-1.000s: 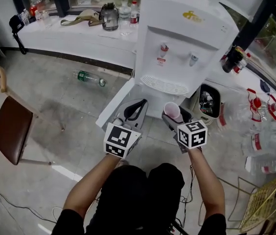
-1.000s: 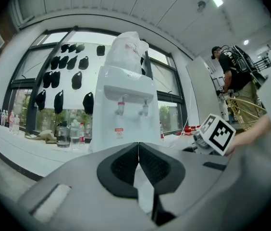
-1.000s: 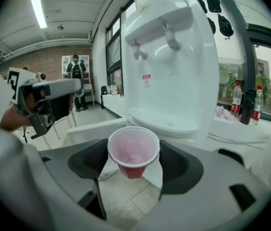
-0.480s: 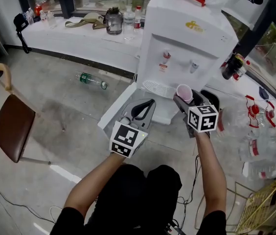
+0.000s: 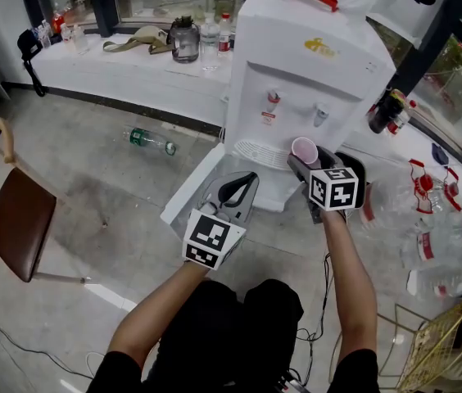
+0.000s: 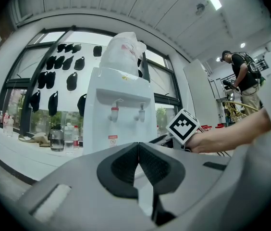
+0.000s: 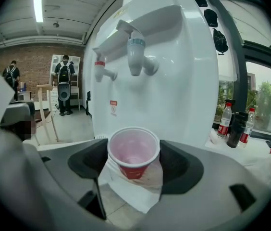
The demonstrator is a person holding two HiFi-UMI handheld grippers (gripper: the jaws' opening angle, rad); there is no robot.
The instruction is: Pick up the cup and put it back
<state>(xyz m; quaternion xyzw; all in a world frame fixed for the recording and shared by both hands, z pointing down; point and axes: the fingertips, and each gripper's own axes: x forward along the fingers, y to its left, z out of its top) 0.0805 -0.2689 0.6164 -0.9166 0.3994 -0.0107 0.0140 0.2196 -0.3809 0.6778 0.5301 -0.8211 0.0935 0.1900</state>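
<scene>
Cup (image 7: 133, 150), light and thin-walled by its look, stands upright clamped at mid-wall in the right gripper (image 7: 133, 166) before the water dispenser (image 5: 296, 64), so a mild squeeze should suffice, while the left gripper (image 6: 138, 163) is closed on nothing.

Grey left claw (image 5: 242, 184) and right claw (image 5: 302, 157), black pads (image 6: 122, 169), black-and-white marker cubes (image 5: 212, 237), black sleeves (image 5: 113, 374), black trousers (image 5: 246, 316)

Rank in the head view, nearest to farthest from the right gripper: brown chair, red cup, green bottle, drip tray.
1. Red cup, held between the right gripper's jaws.
2. Drip tray, just to its left on the dispenser.
3. Green bottle, lying on the floor farther left.
4. Brown chair, at the far left.
</scene>
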